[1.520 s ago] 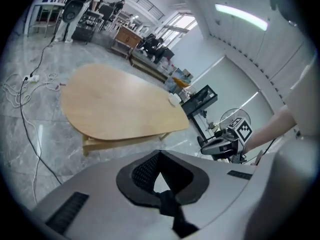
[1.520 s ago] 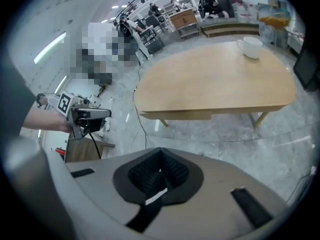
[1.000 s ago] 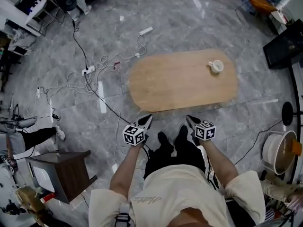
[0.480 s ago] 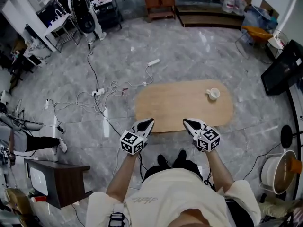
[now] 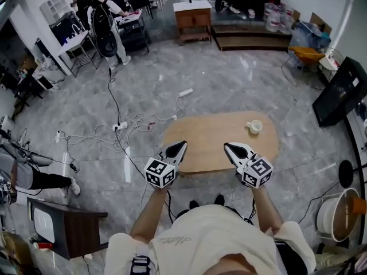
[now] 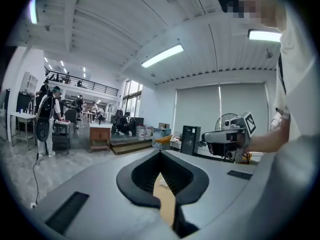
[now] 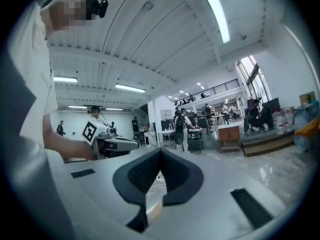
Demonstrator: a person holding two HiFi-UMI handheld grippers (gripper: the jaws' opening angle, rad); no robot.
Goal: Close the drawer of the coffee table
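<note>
Left tongs (image 5: 181, 146) are held over the near left edge of the low oval light-wood desk (image 5: 212, 136), jaws together with nothing between them. The desk stands on the grey marble floor (image 5: 229, 85) just ahead of the person's feet; its drawer cannot be made out from above. A white cup (image 5: 253, 126) sits near the desk's far right end. Right tongs (image 5: 228, 147) hang over the near right edge, jaws also together and empty.
</note>
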